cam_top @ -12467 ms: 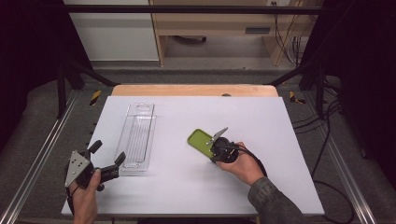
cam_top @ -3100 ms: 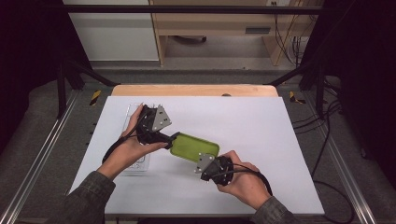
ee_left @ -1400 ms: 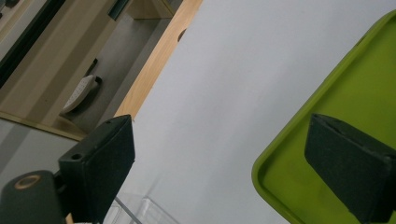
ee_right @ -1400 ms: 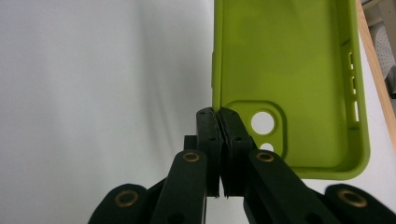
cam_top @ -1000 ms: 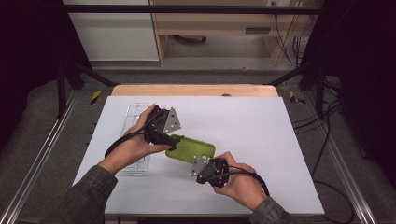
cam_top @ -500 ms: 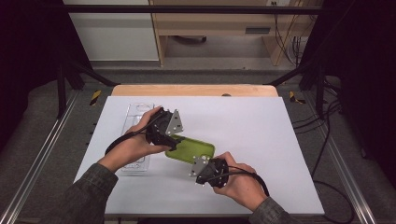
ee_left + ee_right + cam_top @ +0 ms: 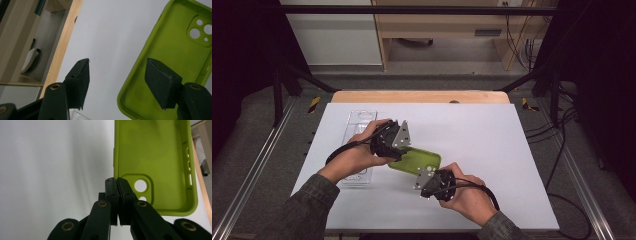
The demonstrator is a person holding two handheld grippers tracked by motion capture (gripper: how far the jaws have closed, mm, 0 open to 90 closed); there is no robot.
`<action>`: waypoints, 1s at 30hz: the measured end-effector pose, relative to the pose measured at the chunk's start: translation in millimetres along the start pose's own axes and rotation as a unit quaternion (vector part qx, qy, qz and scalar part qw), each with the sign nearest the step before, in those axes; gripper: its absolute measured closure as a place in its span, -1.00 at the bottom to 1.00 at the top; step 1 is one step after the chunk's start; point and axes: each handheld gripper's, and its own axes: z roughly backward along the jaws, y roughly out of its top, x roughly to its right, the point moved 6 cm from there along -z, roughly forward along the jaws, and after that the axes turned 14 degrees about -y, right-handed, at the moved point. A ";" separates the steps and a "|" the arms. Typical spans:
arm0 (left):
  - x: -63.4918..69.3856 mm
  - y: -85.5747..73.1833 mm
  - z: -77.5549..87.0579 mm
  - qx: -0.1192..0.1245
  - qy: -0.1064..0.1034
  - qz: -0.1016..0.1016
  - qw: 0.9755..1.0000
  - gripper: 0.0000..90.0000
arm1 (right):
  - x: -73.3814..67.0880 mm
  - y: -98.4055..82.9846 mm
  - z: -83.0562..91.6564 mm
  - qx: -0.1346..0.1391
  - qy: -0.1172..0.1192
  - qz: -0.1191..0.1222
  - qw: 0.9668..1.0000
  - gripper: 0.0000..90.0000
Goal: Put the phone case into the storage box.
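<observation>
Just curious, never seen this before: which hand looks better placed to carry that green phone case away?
Probably the right gripper: its jaws are shut on the rim of the lime-green soft phone case. The left gripper stands open astride the other end, gripping nothing.

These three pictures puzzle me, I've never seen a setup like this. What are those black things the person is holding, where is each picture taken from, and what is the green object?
No robot here: a person holds a tool in each hand. The left hand-held gripper and the right hand-held gripper each have two black jaws that pinch things.

The wide picture comes from a camera above the white table, looking down. The other two come from small cameras riding on each tool, looking along its jaws.

The green object is a soft phone case, hollow side up, with camera holes near one corner. The right tool's jaws are shut on the case's side wall near that corner. The left tool's jaws are open, straddling the rim at the case's other end. A clear plastic tray lies at the left.
</observation>
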 end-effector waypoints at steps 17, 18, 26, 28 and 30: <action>4.9 0.7 -3.8 -0.016 -0.017 -0.013 1.000 -0.09 | -2.5 3.0 -1.2 0.004 -0.003 0.008 1.000 0.96; 5.7 0.8 -4.3 -0.015 -0.019 -0.013 1.000 -0.07 | -2.5 3.0 -1.1 0.004 -0.003 0.009 1.000 0.96; 10.9 1.0 -8.0 -0.023 -0.035 -0.023 0.999 0.02 | -2.6 3.3 -0.4 0.003 -0.004 0.011 1.000 0.96; 11.2 2.0 -8.5 -0.020 -0.037 -0.023 0.999 0.04 | -2.4 3.5 -0.3 0.003 -0.005 0.012 1.000 0.96; 11.3 2.2 -9.0 -0.022 -0.038 -0.025 0.999 0.07 | -2.2 3.7 -0.4 0.003 -0.006 0.013 1.000 0.96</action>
